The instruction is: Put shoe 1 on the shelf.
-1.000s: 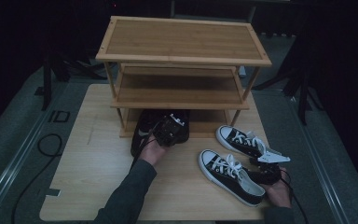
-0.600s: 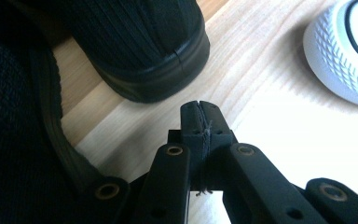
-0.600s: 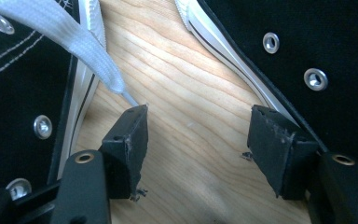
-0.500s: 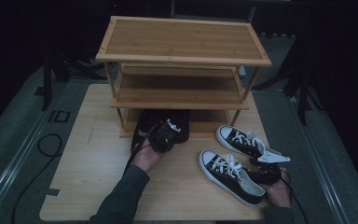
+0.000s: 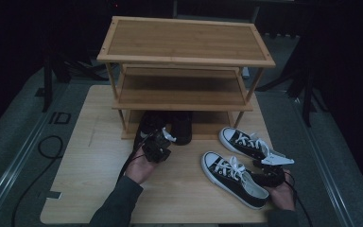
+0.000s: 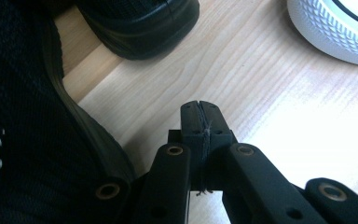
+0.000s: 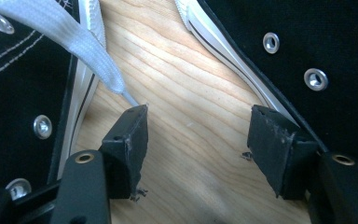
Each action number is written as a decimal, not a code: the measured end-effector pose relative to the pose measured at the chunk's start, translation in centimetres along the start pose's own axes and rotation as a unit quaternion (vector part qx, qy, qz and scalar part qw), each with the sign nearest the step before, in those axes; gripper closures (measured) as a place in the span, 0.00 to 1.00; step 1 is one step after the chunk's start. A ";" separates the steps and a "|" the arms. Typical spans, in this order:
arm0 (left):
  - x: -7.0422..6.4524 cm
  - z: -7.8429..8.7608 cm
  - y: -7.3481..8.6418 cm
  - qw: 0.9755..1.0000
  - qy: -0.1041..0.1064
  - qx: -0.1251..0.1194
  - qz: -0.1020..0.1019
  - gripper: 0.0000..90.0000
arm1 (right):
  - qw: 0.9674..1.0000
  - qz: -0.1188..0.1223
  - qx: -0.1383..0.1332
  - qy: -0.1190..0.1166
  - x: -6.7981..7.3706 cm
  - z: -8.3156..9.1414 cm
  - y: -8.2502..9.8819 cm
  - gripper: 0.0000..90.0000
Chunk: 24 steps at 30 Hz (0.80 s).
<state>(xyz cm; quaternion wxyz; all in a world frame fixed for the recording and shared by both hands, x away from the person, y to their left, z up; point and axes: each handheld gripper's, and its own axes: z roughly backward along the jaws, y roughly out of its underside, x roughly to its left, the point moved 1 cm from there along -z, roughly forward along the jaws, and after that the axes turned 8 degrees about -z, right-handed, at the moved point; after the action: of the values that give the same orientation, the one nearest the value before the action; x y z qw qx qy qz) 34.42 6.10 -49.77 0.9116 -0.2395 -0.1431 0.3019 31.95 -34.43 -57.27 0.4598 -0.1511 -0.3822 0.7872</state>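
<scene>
Black shoe (image 5: 144, 133) points toward the rack, beside the closed left tool (image 5: 159, 147).

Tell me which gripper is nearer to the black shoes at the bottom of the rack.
Left. The left gripper, jaws shut, sits right beside the black shoes at the shoe rack. The right gripper, jaws open, rests between the two black-and-white sneakers, well off to the side.

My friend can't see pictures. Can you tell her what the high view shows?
A person's left tool, shut, sits beside black shoes on the bottom shelf of a wooden rack. Two black-and-white sneakers lie on the table near the right tool.
</scene>
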 end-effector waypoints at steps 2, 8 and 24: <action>0.0 0.1 0.1 1.000 0.001 -0.001 -0.001 1.00 | 1.000 0.000 0.000 0.000 0.0 0.0 0.0 0.42; -0.1 0.5 1.4 1.000 0.006 -0.006 0.006 1.00 | 1.000 0.000 0.000 0.000 0.0 0.0 0.0 0.42; 0.3 0.6 4.3 0.999 0.024 -0.013 0.040 1.00 | 1.000 0.000 0.000 0.001 0.0 0.0 0.0 0.42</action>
<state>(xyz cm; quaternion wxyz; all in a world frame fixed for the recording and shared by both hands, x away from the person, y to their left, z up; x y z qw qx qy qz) 32.37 9.49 -51.44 0.8988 -0.2639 -0.1153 0.3305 31.94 -34.42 -57.28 0.4597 -0.1518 -0.3820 0.7872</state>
